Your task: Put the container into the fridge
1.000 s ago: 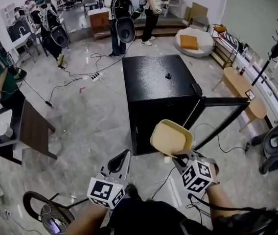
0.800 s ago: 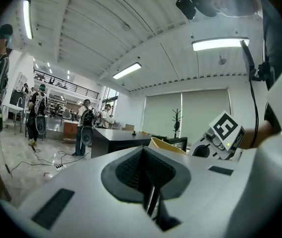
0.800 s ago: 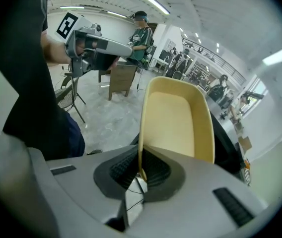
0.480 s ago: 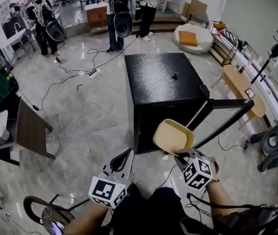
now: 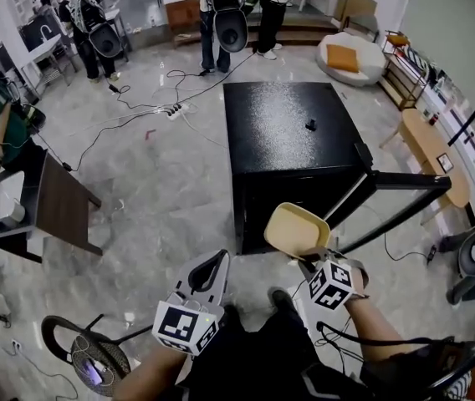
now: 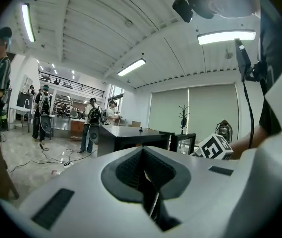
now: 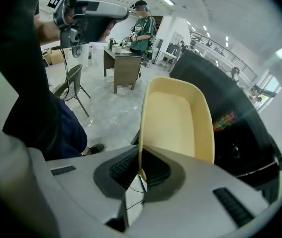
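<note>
Container (image 5: pixel 296 228) is clamped by its rim in the right tool (image 5: pixel 304 257), in the air just in front of the black fridge (image 5: pixel 288 132), whose door (image 5: pixel 396 179) stands open. It sits lower than a second ago, closer to the fridge opening, but is not inside yet. The left tool (image 5: pixel 213 261) has its jaws together and empty, held level alongside. Likely the approach step, with insertion next.

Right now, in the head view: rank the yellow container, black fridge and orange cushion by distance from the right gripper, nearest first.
1. yellow container: held in the right gripper, just ahead of it.
2. black fridge: straight beyond the container, centre of the floor.
3. orange cushion: far back right, on the white beanbag.
</note>
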A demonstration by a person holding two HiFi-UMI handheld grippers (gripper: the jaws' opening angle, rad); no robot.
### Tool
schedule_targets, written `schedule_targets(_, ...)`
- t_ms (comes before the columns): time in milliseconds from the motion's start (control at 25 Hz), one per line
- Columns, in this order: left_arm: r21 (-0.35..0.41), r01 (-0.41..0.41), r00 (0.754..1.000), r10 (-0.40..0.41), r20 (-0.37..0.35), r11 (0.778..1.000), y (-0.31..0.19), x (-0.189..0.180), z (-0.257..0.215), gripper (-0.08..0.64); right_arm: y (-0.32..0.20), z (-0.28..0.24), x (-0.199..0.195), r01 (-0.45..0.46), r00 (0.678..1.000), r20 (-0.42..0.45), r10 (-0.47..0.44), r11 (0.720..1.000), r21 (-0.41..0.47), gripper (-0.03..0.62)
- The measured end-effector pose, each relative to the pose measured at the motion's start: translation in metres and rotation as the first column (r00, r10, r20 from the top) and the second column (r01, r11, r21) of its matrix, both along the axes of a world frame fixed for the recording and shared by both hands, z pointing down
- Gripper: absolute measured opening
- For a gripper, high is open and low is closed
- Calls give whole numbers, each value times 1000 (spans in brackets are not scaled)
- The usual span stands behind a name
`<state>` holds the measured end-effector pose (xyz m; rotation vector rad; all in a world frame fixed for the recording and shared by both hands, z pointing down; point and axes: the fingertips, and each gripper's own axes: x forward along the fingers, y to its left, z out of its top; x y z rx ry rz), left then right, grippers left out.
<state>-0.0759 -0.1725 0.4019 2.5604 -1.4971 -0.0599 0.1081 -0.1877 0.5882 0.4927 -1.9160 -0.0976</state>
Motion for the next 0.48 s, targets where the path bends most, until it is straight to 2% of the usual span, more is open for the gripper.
schedule_targets(200,9,75,997,-75,4,997,-7,12,3,8,-21,19,10,68,998,-6,-68,998,-16,18)
schedule_targets(480,-22,187,982,-187,-2,982,-7,27,12,8,-43,44,21,173,984,-23,-174,983,-59,18)
